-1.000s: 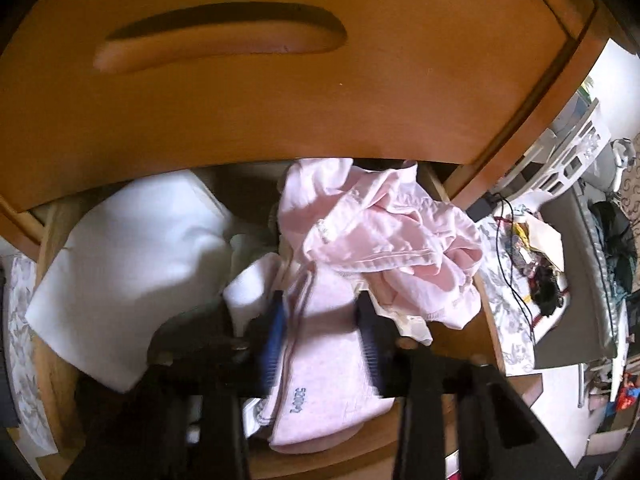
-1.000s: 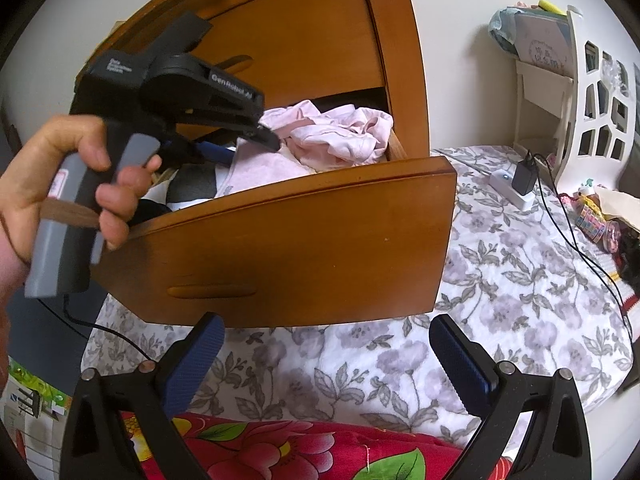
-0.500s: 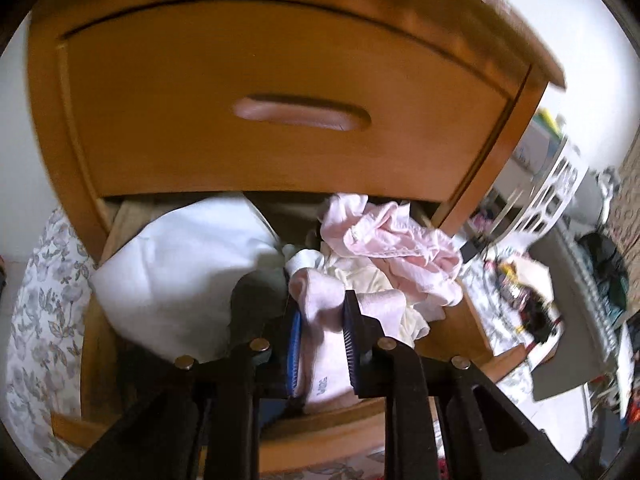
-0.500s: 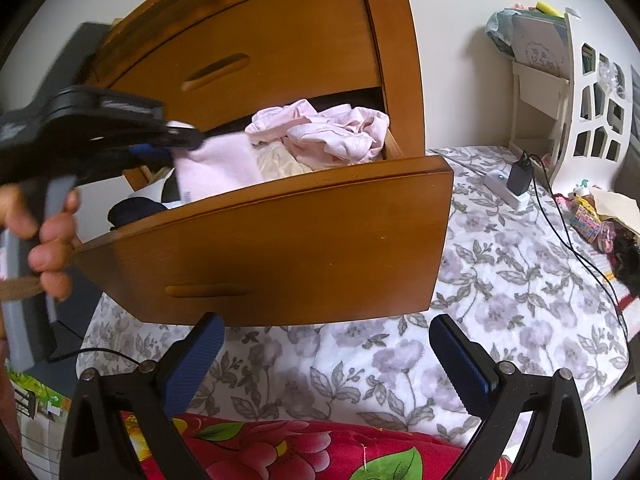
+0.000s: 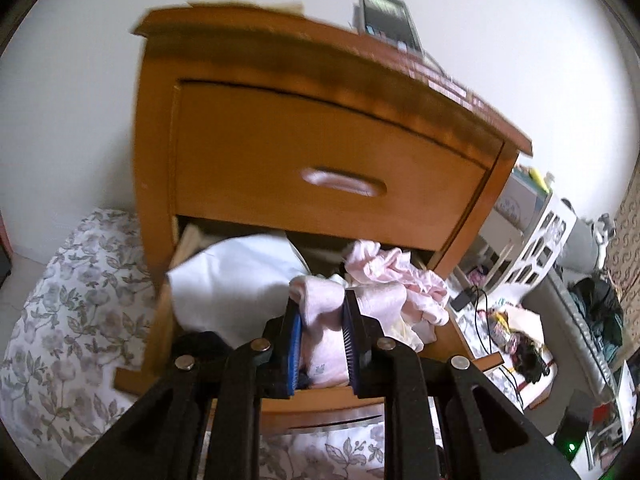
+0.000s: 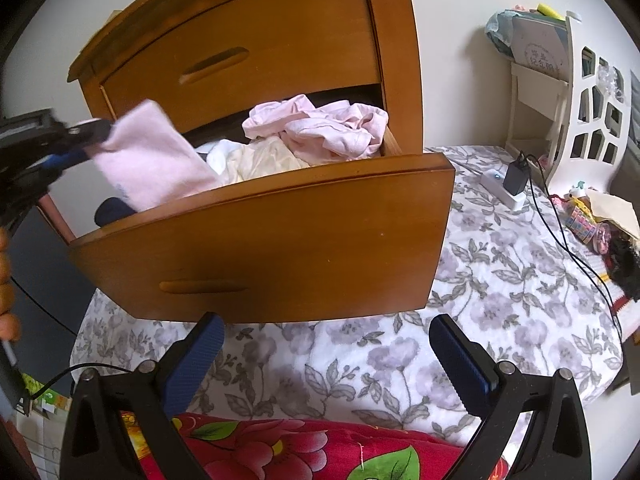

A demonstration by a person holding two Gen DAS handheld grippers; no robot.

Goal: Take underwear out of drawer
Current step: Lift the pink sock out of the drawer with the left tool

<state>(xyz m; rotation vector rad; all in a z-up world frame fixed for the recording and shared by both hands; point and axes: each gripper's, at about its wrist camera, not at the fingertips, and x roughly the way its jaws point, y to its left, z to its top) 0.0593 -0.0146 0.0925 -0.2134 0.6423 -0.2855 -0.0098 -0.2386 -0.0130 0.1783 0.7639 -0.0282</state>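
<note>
My left gripper (image 5: 319, 312) is shut on a pale pink piece of underwear (image 5: 322, 328), which hangs from its blue pads above the open lower drawer (image 5: 332, 400). In the right wrist view the same pink underwear (image 6: 150, 160) is lifted above the drawer front (image 6: 280, 240), its lower end still inside the drawer, held by the left gripper (image 6: 92, 136) at far left. More crumpled pink clothes (image 6: 320, 128) and a white cloth (image 5: 236, 284) lie in the drawer. My right gripper (image 6: 324, 354) stands open low in front of the drawer, holding nothing.
The wooden nightstand (image 5: 320, 128) stands against a white wall with its upper drawer closed. A floral bedspread (image 6: 500, 272) lies around it, with a charger and cable (image 6: 516, 176). A white openwork shelf (image 6: 592, 92) stands at right. A red flowered cloth (image 6: 300, 452) lies under the right gripper.
My left gripper closed on the pink underwear and pulled back and up, lifting it out of the pile. The right gripper has not moved.
</note>
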